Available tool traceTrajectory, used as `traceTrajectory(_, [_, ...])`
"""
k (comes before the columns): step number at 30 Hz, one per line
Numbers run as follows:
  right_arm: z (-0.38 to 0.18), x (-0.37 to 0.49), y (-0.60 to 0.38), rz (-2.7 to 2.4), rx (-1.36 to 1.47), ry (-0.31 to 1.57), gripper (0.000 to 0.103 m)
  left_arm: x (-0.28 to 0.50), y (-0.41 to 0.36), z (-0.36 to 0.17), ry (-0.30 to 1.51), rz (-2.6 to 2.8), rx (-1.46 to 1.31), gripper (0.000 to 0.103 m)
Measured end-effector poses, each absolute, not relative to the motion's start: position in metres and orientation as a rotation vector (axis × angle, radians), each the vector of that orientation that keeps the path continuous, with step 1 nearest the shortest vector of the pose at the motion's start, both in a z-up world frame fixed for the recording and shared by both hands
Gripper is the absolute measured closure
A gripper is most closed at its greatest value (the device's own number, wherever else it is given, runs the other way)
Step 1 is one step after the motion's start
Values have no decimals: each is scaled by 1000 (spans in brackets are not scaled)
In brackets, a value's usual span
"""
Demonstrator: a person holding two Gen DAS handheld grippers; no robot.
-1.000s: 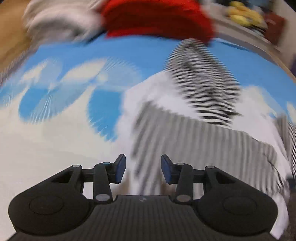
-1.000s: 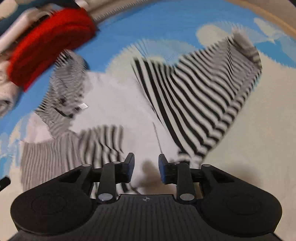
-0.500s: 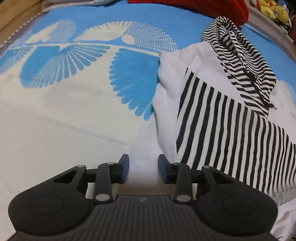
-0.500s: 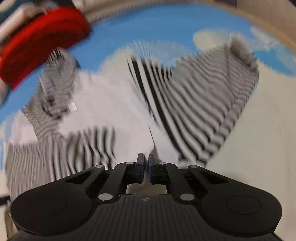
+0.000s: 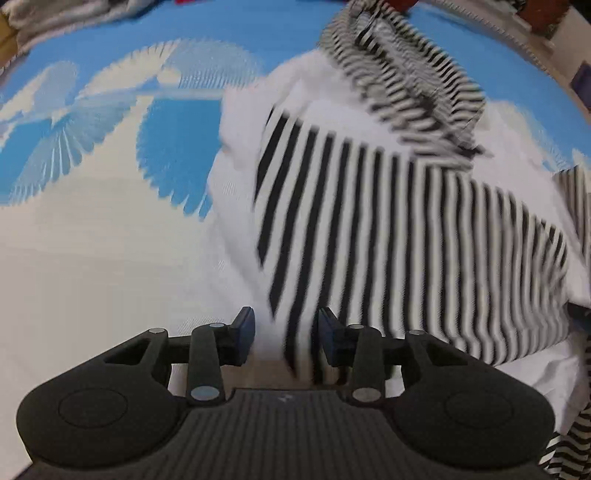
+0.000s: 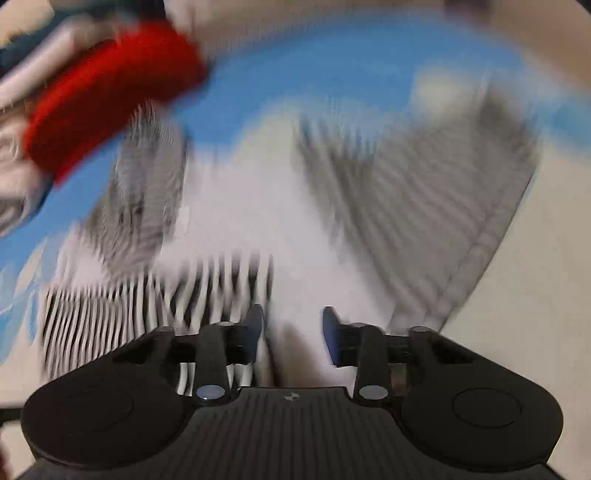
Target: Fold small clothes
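A small white hooded top with black-and-white striped sleeves and hood (image 5: 388,221) lies spread on a blue and cream patterned cloth (image 5: 110,229). In the left wrist view my left gripper (image 5: 286,338) is open, with the cuff end of a striped sleeve lying between its jaws. In the blurred right wrist view my right gripper (image 6: 293,334) is open over the white body of the top (image 6: 258,214), with a striped sleeve on each side.
A red garment (image 6: 110,92) lies at the far left beyond the hood, with pale and grey clothes (image 6: 14,184) beside it. Grey cloth (image 5: 66,14) lies at the far edge in the left wrist view.
My right gripper was shut half a second ago and has opened. My left gripper has stayed open and shifted right onto the striped sleeve end. Both views are moving.
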State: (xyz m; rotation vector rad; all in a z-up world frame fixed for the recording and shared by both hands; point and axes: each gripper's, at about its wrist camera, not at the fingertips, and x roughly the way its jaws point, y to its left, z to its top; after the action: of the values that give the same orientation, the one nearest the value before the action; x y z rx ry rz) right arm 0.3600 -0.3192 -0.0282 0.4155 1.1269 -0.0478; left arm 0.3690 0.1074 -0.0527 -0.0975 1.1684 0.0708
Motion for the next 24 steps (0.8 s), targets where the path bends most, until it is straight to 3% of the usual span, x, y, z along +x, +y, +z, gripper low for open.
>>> traceTrajectory(5, [-15,358,-308,-19,292,1066,65,369,82,-49,1165,-17,-119,55])
traceTrajectory(11, [-5,354,-320,-59,344,1030,64,370,53,-46,1150,12,-58,50])
traceTrajectory(16, [26,356,-343,-94,324,880,64,373,29,-25,1043,34,-15,35])
traceTrajectory(19, [32,354,-369,-147,337,851,65,374,17,-25,1021,39,8,33])
traceTrajectory(20, [32,354,-379,-162,347,840,66,374,15,-26,1020,41,10,33])
traceTrajectory(22, [34,353,-394,-191,346,810,86,375,12,-27,1021,36,14,31])
traceTrajectory(24, [36,354,-414,-225,336,765,92,375,10,-28,1019,32,10,29])
